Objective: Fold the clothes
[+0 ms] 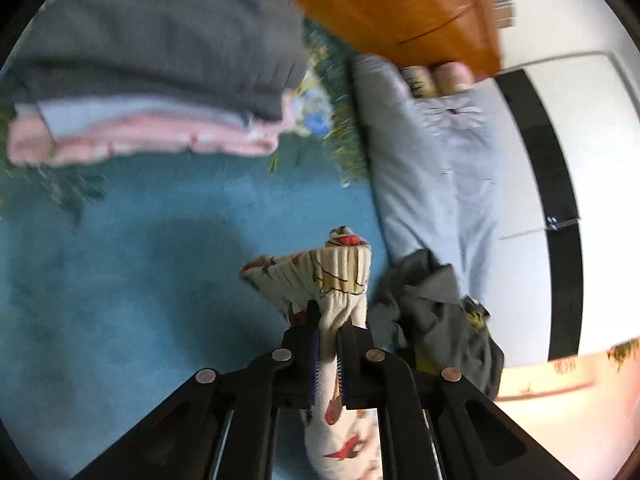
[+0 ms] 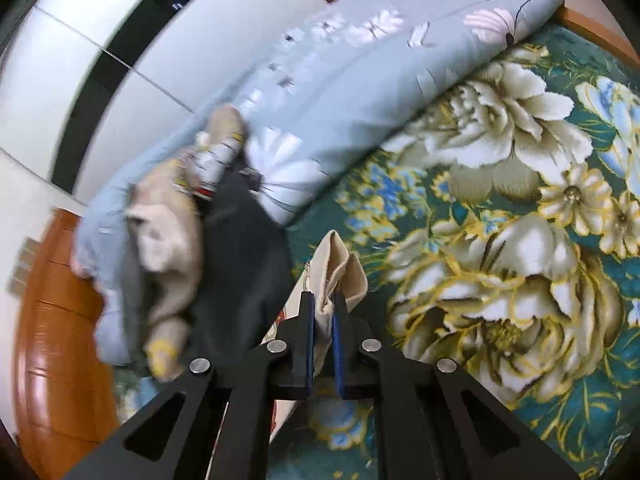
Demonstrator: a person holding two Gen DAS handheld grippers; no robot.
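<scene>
Above the bedspread (image 2: 500, 208), both grippers — left gripper (image 1: 328, 320), right gripper (image 2: 323, 304) — pinch the cream garment (image 1: 320, 272).

The left tongs (image 1: 327, 320) and the right tongs (image 2: 323, 312) look alike: matte black angular arms with long cut-out slots, four round silver rivet heads across each linkage, and dark blue ribbed pads lining the inner faces of the fingers; thin pale rods run along the lower arms

A stack of folded clothes (image 1: 152, 80) lay on the bed (image 1: 120, 260); right of it stretched a rolled quilt (image 1: 432, 168), with crumpled clothes (image 1: 436, 312) against its near end.
</scene>
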